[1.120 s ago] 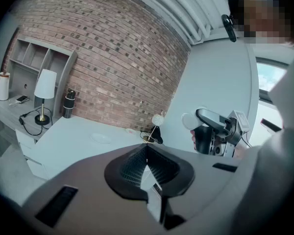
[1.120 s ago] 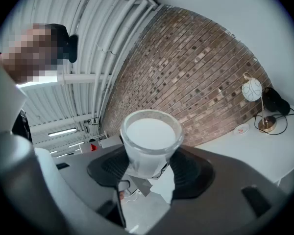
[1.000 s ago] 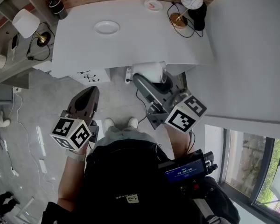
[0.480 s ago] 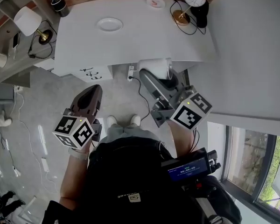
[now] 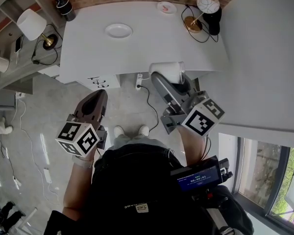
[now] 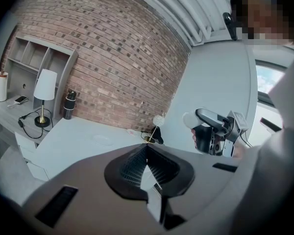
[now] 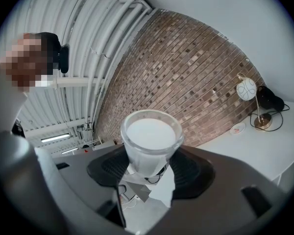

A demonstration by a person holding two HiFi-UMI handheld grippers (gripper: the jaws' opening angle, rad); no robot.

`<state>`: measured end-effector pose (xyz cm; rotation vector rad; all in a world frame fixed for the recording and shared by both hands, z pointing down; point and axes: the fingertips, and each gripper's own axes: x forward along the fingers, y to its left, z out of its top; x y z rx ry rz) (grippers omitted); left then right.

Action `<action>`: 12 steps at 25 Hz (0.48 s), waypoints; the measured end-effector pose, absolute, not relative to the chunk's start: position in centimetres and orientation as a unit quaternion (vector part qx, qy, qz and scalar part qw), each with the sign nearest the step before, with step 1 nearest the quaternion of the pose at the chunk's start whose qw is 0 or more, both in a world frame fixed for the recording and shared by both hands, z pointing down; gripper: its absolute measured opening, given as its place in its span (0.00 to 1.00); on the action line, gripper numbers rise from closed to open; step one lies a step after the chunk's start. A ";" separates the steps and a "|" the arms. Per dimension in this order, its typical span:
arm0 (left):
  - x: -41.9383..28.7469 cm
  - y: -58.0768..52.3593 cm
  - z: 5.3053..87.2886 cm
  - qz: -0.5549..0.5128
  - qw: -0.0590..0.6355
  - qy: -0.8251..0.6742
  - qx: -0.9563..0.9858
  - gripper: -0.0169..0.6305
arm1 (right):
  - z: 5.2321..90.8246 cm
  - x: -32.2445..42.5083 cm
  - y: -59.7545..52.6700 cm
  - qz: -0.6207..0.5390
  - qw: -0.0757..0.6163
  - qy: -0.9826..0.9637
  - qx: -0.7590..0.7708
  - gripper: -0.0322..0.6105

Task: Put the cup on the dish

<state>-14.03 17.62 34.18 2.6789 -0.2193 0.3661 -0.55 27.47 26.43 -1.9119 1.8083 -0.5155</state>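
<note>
White cup (image 5: pixel 166 71) clamped, well apart from round dish (image 5: pixel 118 31).

Nearer the table (image 5: pixel 152 48) now, the cup (image 5: pixel 166 71) in the right gripper (image 5: pixel 169 80).

You have bright, even daylight: the white bench (image 5: pixel 152 38) nearly washes out in your head view, and the floor (image 5: pixel 41 146) carries pale glare streaks. The window (image 5: pixel 264 175) glows. Both gripper views bulge and go black at the corners; the cup (image 7: pixel 152 136) is sharp.
</note>
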 end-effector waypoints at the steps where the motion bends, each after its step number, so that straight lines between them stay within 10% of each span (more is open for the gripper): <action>1: -14.1 17.4 34.1 0.131 0.212 -0.079 0.965 0.03 | 26.4 -0.5 27.3 -0.187 0.227 0.656 -0.695 0.46; 12: -17.8 13.0 34.6 0.134 0.213 -0.082 0.964 0.03 | 25.8 -2.4 24.1 -0.176 0.219 0.643 -0.712 0.46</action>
